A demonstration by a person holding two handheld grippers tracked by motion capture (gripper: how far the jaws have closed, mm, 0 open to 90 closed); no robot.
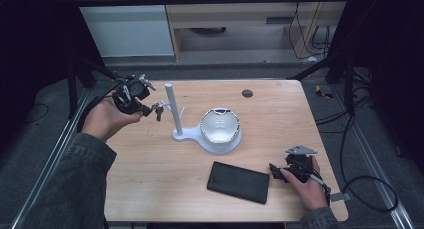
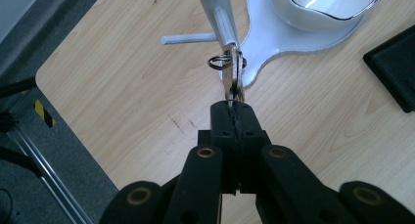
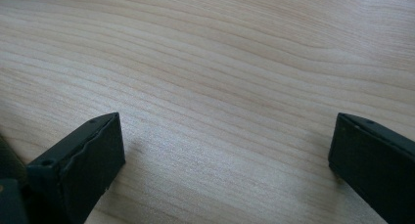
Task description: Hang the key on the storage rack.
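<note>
Left gripper [image 2: 234, 109] jaws pinched on keys [image 2: 233, 75], beside white stand [image 2: 218, 11]

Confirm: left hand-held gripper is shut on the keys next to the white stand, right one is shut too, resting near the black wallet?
Not quite. The right hand-held gripper is open: the right gripper view shows its jaws wide apart over bare table. The rest holds: the left hand-held gripper is shut on the keys by the white stand, near the black wallet.

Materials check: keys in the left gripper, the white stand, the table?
Keys: metal, by the bright silver shine on blade and ring. Stand: looks like matte white plastic, uniform colour, no glare; painted metal is possible. Table: pale wood grain, smooth satin surface, likely laminate or veneer.
</note>
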